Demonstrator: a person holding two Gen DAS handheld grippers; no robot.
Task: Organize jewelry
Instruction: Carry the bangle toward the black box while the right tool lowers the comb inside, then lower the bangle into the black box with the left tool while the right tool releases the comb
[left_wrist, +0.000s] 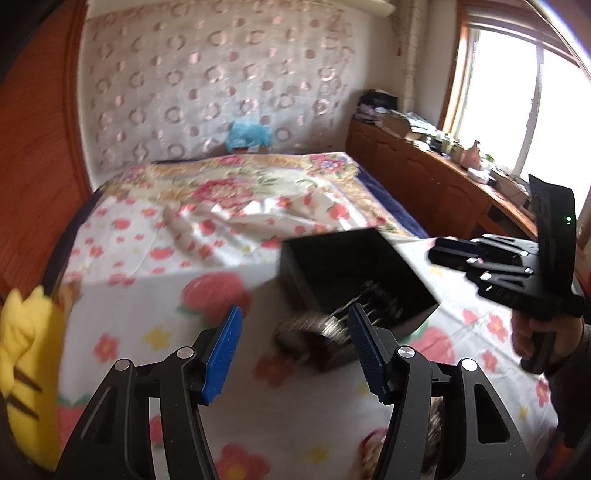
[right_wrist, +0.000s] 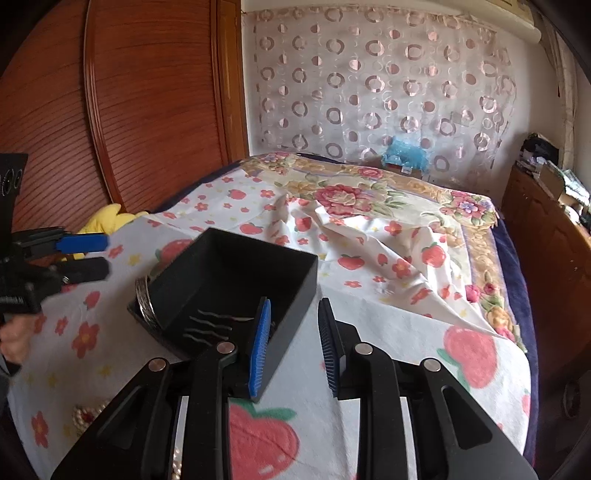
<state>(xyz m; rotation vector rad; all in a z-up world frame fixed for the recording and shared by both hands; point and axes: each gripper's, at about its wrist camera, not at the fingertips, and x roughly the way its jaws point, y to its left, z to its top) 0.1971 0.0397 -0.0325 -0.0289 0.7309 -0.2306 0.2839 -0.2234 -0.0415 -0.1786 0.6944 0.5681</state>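
Note:
A black open box (right_wrist: 236, 280) stands on the strawberry-print cloth (right_wrist: 369, 332), with several wavy hairpins (right_wrist: 210, 325) lying inside it. Silver bangles (right_wrist: 144, 302) lean on edge against its left outer wall. In the left wrist view the bangles (left_wrist: 314, 328) lie just ahead of my left gripper (left_wrist: 295, 347), which is open and holds nothing. My right gripper (right_wrist: 293, 343) hovers at the box's near right corner, jaws partly apart and empty. Seen from the left, the right gripper (left_wrist: 443, 254) stays just clear of the box (left_wrist: 354, 273). A pearl piece (right_wrist: 88, 413) lies near the cloth's front edge.
A yellow plush toy (left_wrist: 26, 362) sits at the cloth's left side. Behind lies a bed with a floral cover (right_wrist: 351, 195). A wooden wardrobe (right_wrist: 147, 110) stands at the left, and a cluttered wooden counter (left_wrist: 424, 170) runs under the window. A hand (left_wrist: 535, 336) grips the right tool.

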